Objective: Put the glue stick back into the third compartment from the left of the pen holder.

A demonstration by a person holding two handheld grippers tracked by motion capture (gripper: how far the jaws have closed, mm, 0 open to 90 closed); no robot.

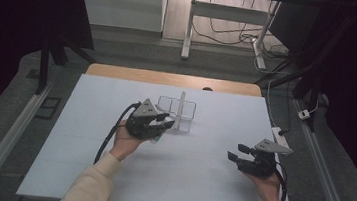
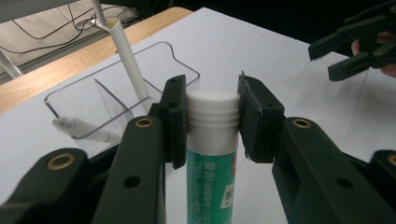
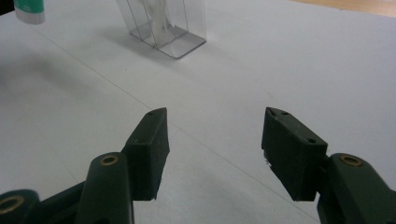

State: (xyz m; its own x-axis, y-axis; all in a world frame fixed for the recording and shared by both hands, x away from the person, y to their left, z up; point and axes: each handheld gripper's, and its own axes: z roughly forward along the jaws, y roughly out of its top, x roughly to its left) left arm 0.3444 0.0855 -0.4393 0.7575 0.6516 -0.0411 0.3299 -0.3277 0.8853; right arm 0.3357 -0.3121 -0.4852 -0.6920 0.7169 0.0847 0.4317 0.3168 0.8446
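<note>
- Left gripper (image 2: 212, 123): clamped on green glue stick (image 2: 212, 154), carried just beside clear organizer (image 2: 180, 70); step: delivery
- Next: lift stick over a compartment, release
- Right gripper (image 3: 215, 140): wide, empty, well apart on table (image 3: 261, 60)

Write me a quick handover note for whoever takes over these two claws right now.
Left claw: shut on the glue stick just below its white cap, carried close beside the clear organizer.
Right claw: open and empty, low over the white table, off to the side.
Organizer: holds a white pen upright and another leaning low.
Done: glue stick picked up.
Left: probably set it into a free compartment, then release.
</note>
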